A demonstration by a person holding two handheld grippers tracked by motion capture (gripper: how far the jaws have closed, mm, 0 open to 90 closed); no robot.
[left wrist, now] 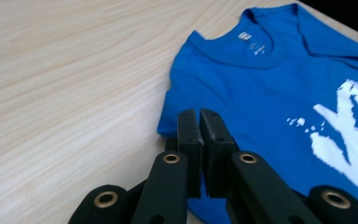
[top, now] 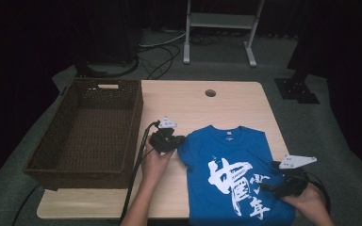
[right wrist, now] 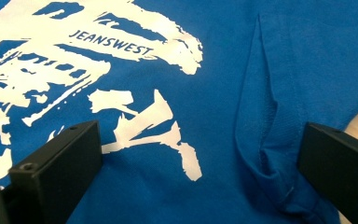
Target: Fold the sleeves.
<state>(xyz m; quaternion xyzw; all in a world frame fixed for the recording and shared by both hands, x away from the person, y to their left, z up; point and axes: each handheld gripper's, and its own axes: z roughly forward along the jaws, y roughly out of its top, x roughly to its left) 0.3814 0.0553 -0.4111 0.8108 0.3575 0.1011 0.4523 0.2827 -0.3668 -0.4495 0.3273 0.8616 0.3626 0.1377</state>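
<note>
A blue T-shirt (top: 235, 165) with a white print lies face up on the right half of the wooden table (top: 193, 103). My left gripper (top: 175, 141) is at the shirt's left sleeve edge. Its jaws are shut (left wrist: 199, 116) and seem to pinch the blue fabric (left wrist: 261, 88) right at that edge. My right gripper (top: 275, 187) hovers over the shirt's right side. It stands wide open (right wrist: 200, 154) just above the print (right wrist: 140, 121), with a folded ridge of sleeve fabric (right wrist: 261, 154) near one jaw.
A dark woven basket (top: 89, 129) with nothing in it stands on the table's left half, close to my left hand. A round cable hole (top: 210, 92) sits near the far edge. Bare wood lies between the basket and the shirt. A white stand (top: 219, 23) is on the floor behind.
</note>
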